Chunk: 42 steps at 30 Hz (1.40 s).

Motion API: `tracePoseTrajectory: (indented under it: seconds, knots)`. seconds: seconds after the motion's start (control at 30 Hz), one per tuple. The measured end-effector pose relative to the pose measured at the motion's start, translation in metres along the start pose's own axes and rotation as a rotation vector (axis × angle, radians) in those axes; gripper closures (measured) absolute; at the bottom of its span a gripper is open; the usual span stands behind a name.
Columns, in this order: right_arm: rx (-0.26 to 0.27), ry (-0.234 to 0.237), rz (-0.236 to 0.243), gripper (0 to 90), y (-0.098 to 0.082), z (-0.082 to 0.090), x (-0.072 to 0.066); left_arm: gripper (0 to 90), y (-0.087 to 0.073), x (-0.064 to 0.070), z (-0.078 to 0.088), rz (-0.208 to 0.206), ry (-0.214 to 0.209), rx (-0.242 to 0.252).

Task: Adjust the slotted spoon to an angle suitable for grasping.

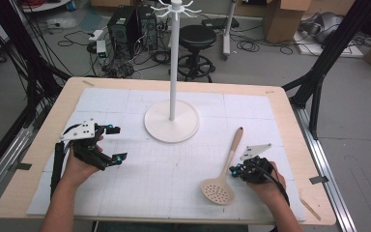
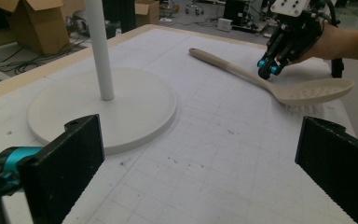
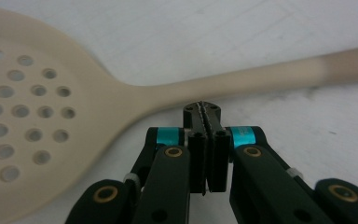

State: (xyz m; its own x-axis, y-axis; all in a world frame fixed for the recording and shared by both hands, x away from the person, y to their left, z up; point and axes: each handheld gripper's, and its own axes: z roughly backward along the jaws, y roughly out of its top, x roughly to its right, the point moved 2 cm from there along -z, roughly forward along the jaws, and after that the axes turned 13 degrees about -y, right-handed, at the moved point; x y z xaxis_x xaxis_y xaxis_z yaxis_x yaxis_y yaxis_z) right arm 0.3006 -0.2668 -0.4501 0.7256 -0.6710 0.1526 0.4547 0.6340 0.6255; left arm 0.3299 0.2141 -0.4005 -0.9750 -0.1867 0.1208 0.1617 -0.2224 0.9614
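Observation:
A beige slotted spoon [image 1: 224, 170] lies on the white gridded mat, its perforated bowl [image 3: 28, 107] toward the front and its handle [image 2: 223, 65] pointing to the back. My right gripper [image 1: 235, 170] is beside the neck of the spoon; its jaws are shut together with nothing between them, their tips [image 3: 203, 109] just short of the handle. My left gripper [image 1: 115, 144] rests at the left of the mat, its jaws wide open and empty, with one pad [image 2: 67, 163] at the left and the other pad [image 2: 338, 165] at the right in its own view.
A white stand with a round base [image 1: 171, 126] and a tall pole [image 1: 174, 58] topped with hooks occupies the back middle of the mat. The wooden table edge [image 1: 34, 145] frames the mat. Behind are a stool [image 1: 197, 36], cables and boxes.

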Motion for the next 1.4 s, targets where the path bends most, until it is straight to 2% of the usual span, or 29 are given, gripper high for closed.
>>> tracePoseTrajectory:
  seconds: [0.03, 0.13, 0.4, 0.43, 0.6, 0.73, 0.77, 0.83, 0.9, 0.93, 0.97, 1.07, 1.1, 1.13, 1.17, 1.2, 1.23, 1.27, 1.3, 1.33, 1.4]
  knots:
    - [-0.001, -0.017, 0.003, 89.4, 0.001, 0.0, -0.003, 1.7, 0.0, 0.0, 0.0, 0.0, 0.0, 0.0]
    - [0.029, 0.009, -0.002, 89.4, 0.005, 0.0, -0.006, 1.7, 0.0, 0.0, 0.0, -0.001, 0.0, -0.001]
    - [0.036, 0.039, 0.034, 89.4, 0.02, -0.006, -0.022, 1.7, 0.0, -0.001, 0.001, -0.001, -0.001, 0.001]
    - [0.041, 0.045, 0.026, 89.4, 0.024, -0.01, -0.026, 1.7, 0.0, -0.001, 0.0, 0.0, -0.002, 0.002]
    - [0.058, 0.054, 0.001, 89.4, 0.035, -0.02, -0.031, 1.7, 0.001, -0.001, 0.001, -0.002, 0.0, 0.006]
    - [0.054, 0.054, 0.026, 88.5, 0.046, -0.023, -0.032, 1.7, 0.001, -0.001, 0.002, -0.001, -0.002, 0.014]
    - [0.07, 0.047, 0.022, 88.5, 0.048, -0.022, -0.03, 1.7, 0.001, -0.001, 0.002, 0.002, -0.001, 0.016]
    - [0.103, 0.027, -0.018, 89.0, 0.055, -0.019, -0.018, 1.7, 0.0, -0.002, 0.002, 0.002, 0.001, 0.013]
    - [0.118, -0.004, -0.034, 89.2, 0.062, -0.021, -0.006, 1.7, 0.0, -0.001, 0.002, 0.0, -0.001, 0.012]
    - [0.112, -0.035, -0.051, 89.3, 0.069, -0.024, 0.005, 1.7, 0.001, -0.001, 0.002, 0.0, 0.0, 0.013]
    - [0.112, -0.035, -0.051, 89.3, 0.069, -0.024, 0.005, 1.7, 0.001, -0.001, 0.002, -0.002, -0.001, 0.013]
    - [0.091, -0.104, -0.07, 89.2, 0.078, -0.035, 0.027, 1.7, 0.001, -0.002, 0.002, 0.001, 0.001, 0.02]
    - [0.091, -0.104, -0.07, 89.2, 0.078, -0.035, 0.027, 1.7, 0.001, -0.002, 0.003, 0.002, 0.0, 0.018]
    - [0.072, -0.115, -0.084, 89.1, 0.079, -0.039, 0.03, 1.7, 0.0, -0.002, 0.002, 0.002, -0.001, 0.016]
    - [0.042, -0.148, -0.092, 88.9, 0.08, -0.049, 0.04, 1.7, 0.0, -0.002, 0.002, 0.002, -0.001, 0.014]
    - [0.042, -0.148, -0.092, 88.9, 0.08, -0.049, 0.04, 1.7, 0.0, -0.002, 0.002, 0.002, -0.002, 0.013]
    - [0.012, -0.17, -0.106, 88.9, 0.077, -0.056, 0.047, 1.7, 0.001, -0.002, 0.002, -0.002, -0.003, 0.015]
    - [0.012, -0.17, -0.106, 88.9, 0.077, -0.056, 0.047, 1.7, 0.001, -0.002, 0.002, -0.002, -0.003, 0.015]
    - [-0.007, -0.176, -0.125, 89.4, 0.075, -0.059, 0.051, 1.7, 0.001, -0.002, 0.002, -0.003, -0.005, 0.014]
    - [0.012, -0.161, -0.158, 89.4, 0.073, -0.06, 0.054, 1.7, 0.001, -0.001, 0.002, 0.0, -0.003, 0.016]
    - [0.022, -0.173, -0.183, 89.4, 0.07, -0.059, 0.059, 1.7, 0.001, -0.002, 0.003, 0.001, -0.002, 0.021]
